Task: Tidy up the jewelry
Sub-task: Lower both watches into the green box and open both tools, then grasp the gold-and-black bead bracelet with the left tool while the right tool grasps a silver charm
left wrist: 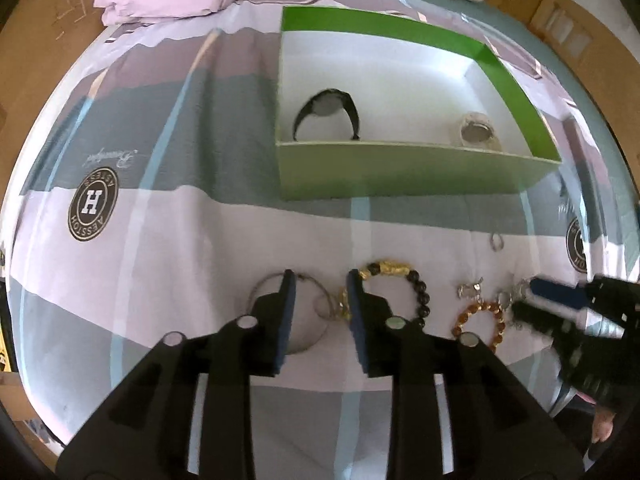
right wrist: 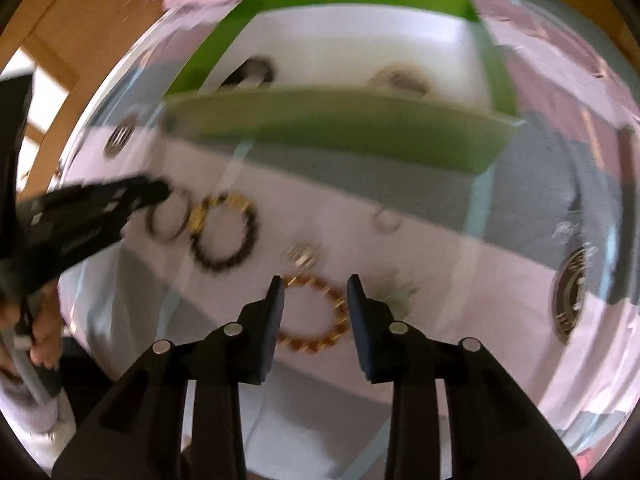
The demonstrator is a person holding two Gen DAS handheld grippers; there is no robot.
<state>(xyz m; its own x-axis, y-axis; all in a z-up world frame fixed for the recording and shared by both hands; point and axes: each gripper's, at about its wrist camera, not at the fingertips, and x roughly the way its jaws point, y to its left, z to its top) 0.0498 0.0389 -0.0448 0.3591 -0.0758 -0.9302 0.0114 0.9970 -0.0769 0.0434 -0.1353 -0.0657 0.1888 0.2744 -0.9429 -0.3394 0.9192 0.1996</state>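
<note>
Left wrist view: your left gripper (left wrist: 320,280) is open over a thin ring (left wrist: 288,312). Your right gripper (right wrist: 316,286) is open around the amber beads (right wrist: 316,316).

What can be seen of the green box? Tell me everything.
The green box is an open, lidless rectangular tray, apparently cardboard, with green outer walls, a green inner rim and a white floor. It sits flat on the patterned bedspread, beyond the loose jewelry. Inside lie a dark watch at the left and a pale round piece at the right, both near the front wall. Neither gripper touches it.
</note>
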